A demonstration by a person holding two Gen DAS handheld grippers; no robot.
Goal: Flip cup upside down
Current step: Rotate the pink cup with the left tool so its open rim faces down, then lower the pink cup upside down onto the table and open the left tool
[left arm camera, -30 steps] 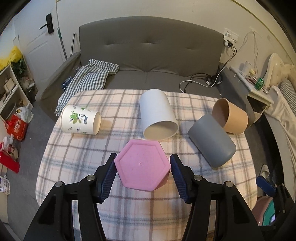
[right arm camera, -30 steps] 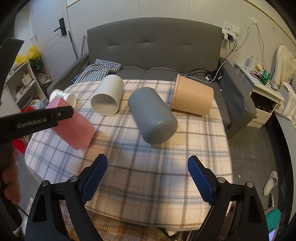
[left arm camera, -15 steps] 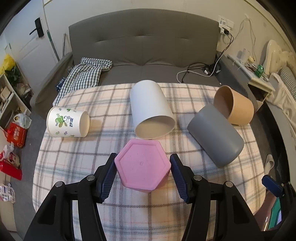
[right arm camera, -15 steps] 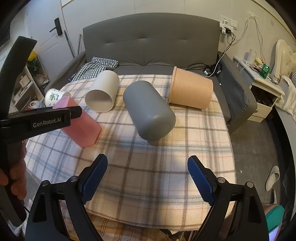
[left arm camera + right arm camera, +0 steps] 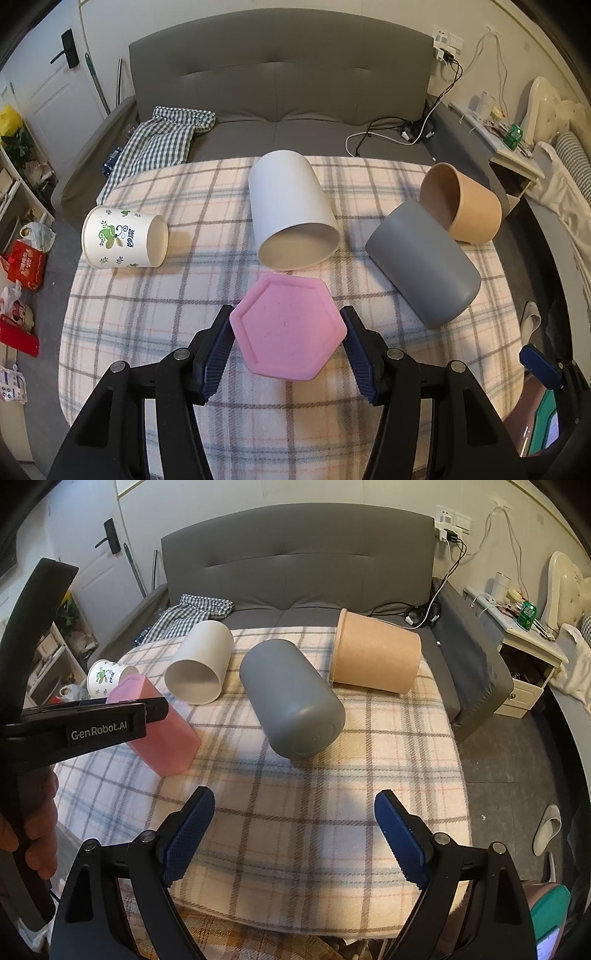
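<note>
My left gripper (image 5: 288,338) is shut on a pink hexagonal cup (image 5: 289,328), whose flat base faces the camera. In the right wrist view the pink cup (image 5: 162,731) is tilted with its lower end at the plaid cloth, and the left gripper (image 5: 110,723) grips its sides. My right gripper (image 5: 295,830) is open and empty above the near part of the table. A grey cup (image 5: 291,705), a white cup (image 5: 201,668), a tan cup (image 5: 376,662) and a printed paper cup (image 5: 123,238) lie on their sides.
The round table (image 5: 332,812) wears a plaid cloth. A grey sofa (image 5: 280,92) with a checked cloth (image 5: 159,144) stands behind it. A nightstand (image 5: 524,664) is at the right, shelves and bags at the left.
The left gripper with the pink cup has tilted and risen, so the table appears lower and more from above. The right gripper stays open and has shifted little.
</note>
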